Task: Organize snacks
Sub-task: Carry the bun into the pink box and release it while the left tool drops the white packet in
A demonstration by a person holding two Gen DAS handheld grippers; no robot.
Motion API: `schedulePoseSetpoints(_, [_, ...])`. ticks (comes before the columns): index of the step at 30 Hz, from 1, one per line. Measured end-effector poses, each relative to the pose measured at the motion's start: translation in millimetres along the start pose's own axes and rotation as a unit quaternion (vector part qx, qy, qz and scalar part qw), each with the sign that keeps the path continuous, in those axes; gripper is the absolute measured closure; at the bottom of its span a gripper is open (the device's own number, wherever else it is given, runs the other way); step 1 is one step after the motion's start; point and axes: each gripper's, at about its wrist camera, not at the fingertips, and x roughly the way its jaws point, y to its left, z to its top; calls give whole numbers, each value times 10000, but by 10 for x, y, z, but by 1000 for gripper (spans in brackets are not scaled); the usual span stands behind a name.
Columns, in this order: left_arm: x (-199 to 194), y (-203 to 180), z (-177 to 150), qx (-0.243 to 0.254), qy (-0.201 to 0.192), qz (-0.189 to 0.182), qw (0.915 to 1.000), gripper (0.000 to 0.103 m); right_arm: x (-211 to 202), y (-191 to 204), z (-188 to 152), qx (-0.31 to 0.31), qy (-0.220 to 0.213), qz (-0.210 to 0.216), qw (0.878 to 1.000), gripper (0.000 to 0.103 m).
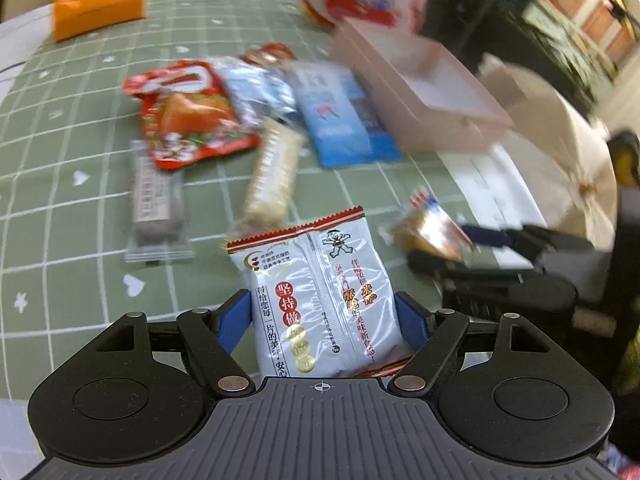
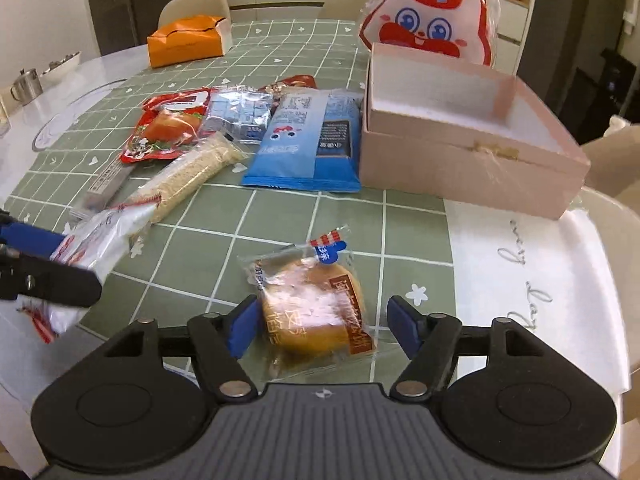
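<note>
The left tongs (image 1: 324,320) are clamped on a glossy silver-white rice cracker packet (image 1: 320,296), its zigzag edge banded in red, printed with red and black Chinese characters and a small cartoon boy; it is lifted above the bench (image 1: 60,208), whose green cloth carries a white grid with little hearts and flowers. The right tongs (image 2: 326,326) stand apart around a round golden pastry (image 2: 316,312) in clear crinkly film with a brown label; the left blue pad touches the wrapper, the right one is clear of it, so nothing is gripped. Farther off lies a loose heap: a pale puffed-grain bar (image 2: 188,176) in clear wrap, a red pouch (image 2: 168,128) showing glazed meat, a foil pack of blue cubes (image 2: 240,114), a flat blue-and-white bag (image 2: 308,140) and a grey bar (image 1: 156,204). To the right sits an open, rectangular pink cardboard box (image 2: 464,160), white inside, with a rabbit-faced bag (image 2: 432,12) behind it. At the far left rests an orange box (image 2: 188,42)
</note>
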Motion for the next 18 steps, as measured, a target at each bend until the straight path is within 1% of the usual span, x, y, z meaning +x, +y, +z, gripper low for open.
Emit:
schedulePoseSetpoints(1, [16, -28, -4, 169, 97, 11, 9998, 21, -5, -7, -4, 84, -44, 15, 10000, 34])
schedulePoseSetpoints(2, [34, -51, -1, 323, 191, 36, 9993, 21, -17, -4, -2, 149, -66, -9, 9999, 38])
schedulePoseSetpoints(3, [41, -56, -12, 442, 271, 26, 9987, 21, -48, -3, 0, 254, -66, -44, 9996, 48])
schedulePoseSetpoints(6, [37, -90, 9, 828, 372, -200, 9957, 21, -195, -25, 1, 709, -123, -138, 9973, 48])
schedulePoseSetpoints(8, [-4, -107, 39, 1146, 348, -403, 9920, 21, -311, -12, 6, 964, -223, -327, 9946, 48])
schedulePoseSetpoints(9, [-34, -103, 50, 1315, 327, -547, 9893, 21, -381, 8, 7, 1126, -285, -485, 9920, 48])
schedulePoseSetpoints(11, [-119, -73, 89, 1703, 258, -931, 9807, 21, -524, 63, 9, 1457, -409, -741, 9857, 48])
schedulePoseSetpoints(14, [-290, -15, 193, 2064, 201, -1202, 9709, 21, -733, 208, 58, 1810, -570, -1210, 9743, 48])
schedulePoseSetpoints(16, [-405, -2, 349, 2221, 104, -1395, 9649, 21, -916, 294, 139, 2039, -769, -1352, 9666, 48])
schedulePoseSetpoints(18, [-491, -55, 603, 2218, -15, -1578, 9622, 21, -1127, 330, 273, 2135, -992, -1498, 9603, 48])
